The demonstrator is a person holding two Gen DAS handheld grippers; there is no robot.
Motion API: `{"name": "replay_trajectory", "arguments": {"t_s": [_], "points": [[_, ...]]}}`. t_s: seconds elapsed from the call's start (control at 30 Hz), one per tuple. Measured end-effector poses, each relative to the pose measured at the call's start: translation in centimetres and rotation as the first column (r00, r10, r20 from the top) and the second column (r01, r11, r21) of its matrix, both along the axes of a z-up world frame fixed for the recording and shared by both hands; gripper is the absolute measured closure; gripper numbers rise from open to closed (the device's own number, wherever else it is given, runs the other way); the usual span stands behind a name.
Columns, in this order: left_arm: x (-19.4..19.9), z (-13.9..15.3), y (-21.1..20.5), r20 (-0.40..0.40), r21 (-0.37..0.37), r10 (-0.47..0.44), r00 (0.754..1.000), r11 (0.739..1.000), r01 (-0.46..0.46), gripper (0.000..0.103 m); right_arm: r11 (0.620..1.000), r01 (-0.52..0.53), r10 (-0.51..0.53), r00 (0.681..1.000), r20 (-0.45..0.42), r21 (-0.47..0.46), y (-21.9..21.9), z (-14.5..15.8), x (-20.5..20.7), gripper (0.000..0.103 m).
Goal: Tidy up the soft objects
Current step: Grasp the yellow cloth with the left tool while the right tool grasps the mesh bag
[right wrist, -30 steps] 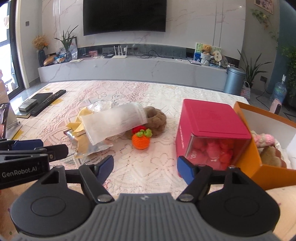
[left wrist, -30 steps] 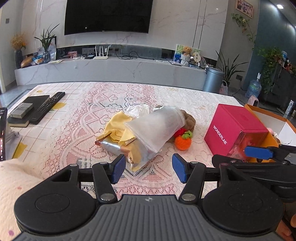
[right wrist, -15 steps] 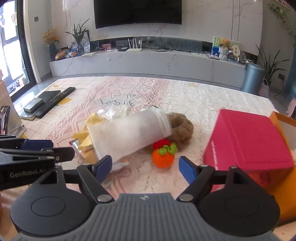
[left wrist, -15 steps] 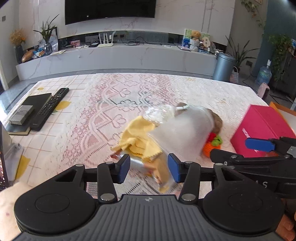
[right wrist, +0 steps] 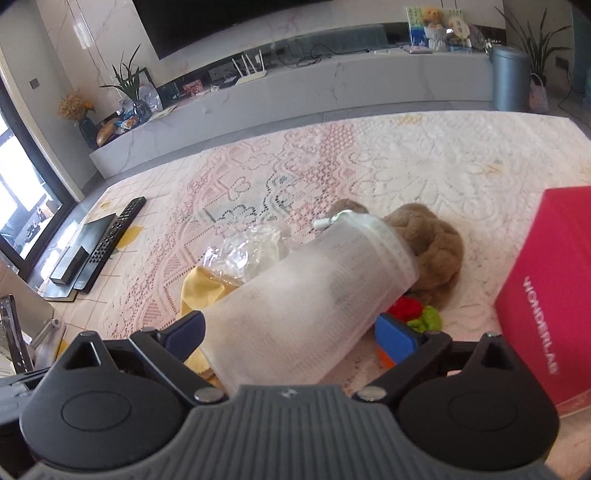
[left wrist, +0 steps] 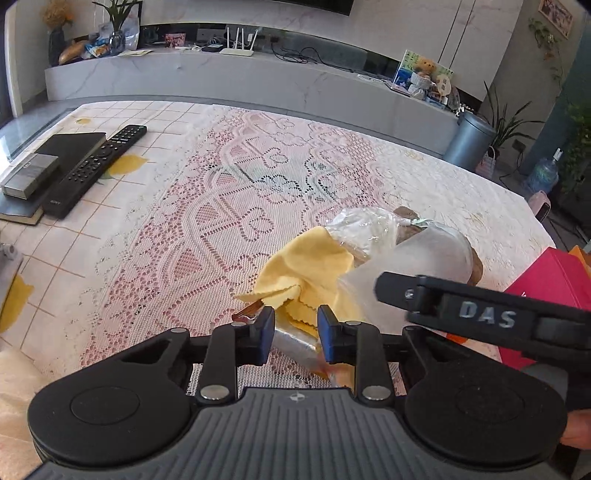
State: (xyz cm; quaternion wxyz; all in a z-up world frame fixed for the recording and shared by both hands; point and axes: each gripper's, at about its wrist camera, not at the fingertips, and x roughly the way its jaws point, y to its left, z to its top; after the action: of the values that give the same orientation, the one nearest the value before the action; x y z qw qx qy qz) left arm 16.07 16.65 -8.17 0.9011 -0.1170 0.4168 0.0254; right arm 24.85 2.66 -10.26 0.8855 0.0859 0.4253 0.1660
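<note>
— Fingers?
— Left gripper (left wrist: 295, 334) is narrowed around a silvery packet (left wrist: 293, 341) under the yellow cloth (left wrist: 310, 273); contact looks likely, but it's blurred. Right gripper (right wrist: 291, 334) is spread wide, straddling the white mesh bag (right wrist: 314, 291).
— Beyond them?
— Brown plush (right wrist: 432, 247) behind the bag, pink box (right wrist: 546, 295) to the right.

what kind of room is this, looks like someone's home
Most likely a home living room: a wall-mounted TV hangs above a long marble media console carrying a wifi router, and a TV remote lies on the lace-covered table.
</note>
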Motion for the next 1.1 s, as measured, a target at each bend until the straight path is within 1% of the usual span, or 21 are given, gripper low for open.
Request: {"name": "replay_trajectory", "arguments": {"t_s": [0.03,0.07,0.1,0.13,0.17,0.2,0.23,0.27,0.3,0.33,0.37,0.4,0.47,0.63,0.73,0.8,0.9,1.0,1.03,1.07,1.1], "points": [[0.1,-0.1,0.0,-0.003,-0.004,-0.002,1.000,1.000,0.002,0.072,1.000,-0.002,0.002,1.000,0.003,-0.015,0.3,-0.2,0.0,0.011],[0.1,-0.2,0.0,-0.007,-0.003,0.000,1.000,1.000,0.000,0.072,1.000,-0.001,0.001,1.000,0.008,-0.029,0.6,-0.3,0.0,0.018],[0.1,-0.3,0.0,-0.010,-0.002,0.001,1.000,1.000,-0.001,0.072,0.999,0.000,0.001,1.000,0.012,-0.039,0.8,-0.3,0.0,0.029],[0.1,-0.4,0.0,-0.012,-0.003,0.001,1.000,1.000,-0.001,0.072,0.999,-0.003,0.004,1.000,0.013,-0.046,0.9,-0.4,0.0,0.042],[0.1,-0.4,0.1,-0.010,-0.006,0.000,1.000,1.000,0.000,0.072,0.999,-0.006,0.007,1.000,0.013,-0.049,0.9,-0.3,0.0,0.050],[0.0,-0.3,0.0,-0.007,-0.006,0.000,1.000,1.000,0.000,0.072,0.999,-0.010,0.010,1.000,0.013,-0.050,0.8,-0.3,-0.1,0.065],[0.0,-0.3,0.0,0.000,-0.007,-0.001,1.000,1.000,0.001,0.072,0.999,-0.012,0.012,1.000,0.014,-0.050,0.6,-0.3,-0.2,0.072],[-0.1,-0.1,0.0,0.011,-0.008,-0.004,1.000,1.000,0.004,0.072,0.999,-0.010,0.011,1.000,0.019,-0.046,0.4,-0.3,-0.3,0.085],[-0.3,0.0,0.0,0.022,-0.011,-0.007,1.000,1.000,0.007,0.072,0.999,-0.010,0.011,1.000,0.025,-0.041,0.2,-0.1,-0.5,0.092],[-0.4,0.1,-0.1,0.035,-0.015,-0.009,0.999,1.000,0.010,0.071,0.999,-0.009,0.010,0.999,0.034,-0.042,-0.1,0.0,-0.8,0.096],[-0.5,0.3,-0.1,0.047,-0.019,-0.014,0.999,1.000,0.015,0.071,0.999,-0.008,0.010,0.999,0.046,-0.043,-0.3,0.2,-1.1,0.103],[-0.6,0.4,-0.2,0.060,-0.027,-0.023,0.998,0.999,0.024,0.069,0.999,-0.008,0.011,0.998,0.058,-0.046,-0.5,0.3,-1.3,0.103],[-0.7,0.6,-0.4,0.079,-0.036,-0.039,0.996,0.998,0.042,0.061,0.998,-0.003,0.007,0.997,0.076,-0.056,-1.2,0.6,-1.8,0.103],[0.1,0.3,-1.1,0.071,-0.033,-0.068,0.995,0.997,0.070,0.049,0.994,0.035,-0.023,0.993,0.118,-0.104,-3.1,1.1,-2.2,0.103],[0.8,0.1,-1.9,0.074,-0.004,-0.090,0.993,0.996,0.091,0.041,0.993,0.043,-0.032,0.994,0.101,-0.108,-3.8,0.7,-1.7,0.103],[1.6,-0.3,-2.4,0.053,0.019,-0.106,0.993,0.994,0.106,0.041,0.995,0.045,-0.037,0.995,0.090,-0.090,-3.9,0.4,-1.5,0.103],[2.7,-1.5,-2.9,0.006,0.056,-0.104,0.995,0.993,0.103,0.041,0.996,0.031,-0.023,0.995,0.093,-0.085,-3.7,0.3,-1.6,0.103],[3.5,-1.9,-2.9,0.007,0.061,-0.083,0.997,0.995,0.082,0.045,0.996,0.009,0.000,0.995,0.097,-0.084,-3.5,0.1,-1.9,0.103],[3.7,-1.9,-3.0,0.009,0.075,-0.075,0.997,0.994,0.074,0.051,0.996,0.005,0.003,0.995,0.097,-0.085,-3.4,0.1,-2.0,0.103],[3.9,-2.0,-3.0,0.005,0.082,-0.067,0.998,0.994,0.067,0.064,0.996,0.003,0.005,0.995,0.096,-0.084,-3.4,0.0,-2.0,0.103],[4.1,-2.1,-2.9,-0.005,0.077,-0.064,0.998,0.995,0.064,0.071,0.997,0.001,0.007,0.996,0.094,-0.083,-3.4,-0.1,-2.0,0.103]]}}
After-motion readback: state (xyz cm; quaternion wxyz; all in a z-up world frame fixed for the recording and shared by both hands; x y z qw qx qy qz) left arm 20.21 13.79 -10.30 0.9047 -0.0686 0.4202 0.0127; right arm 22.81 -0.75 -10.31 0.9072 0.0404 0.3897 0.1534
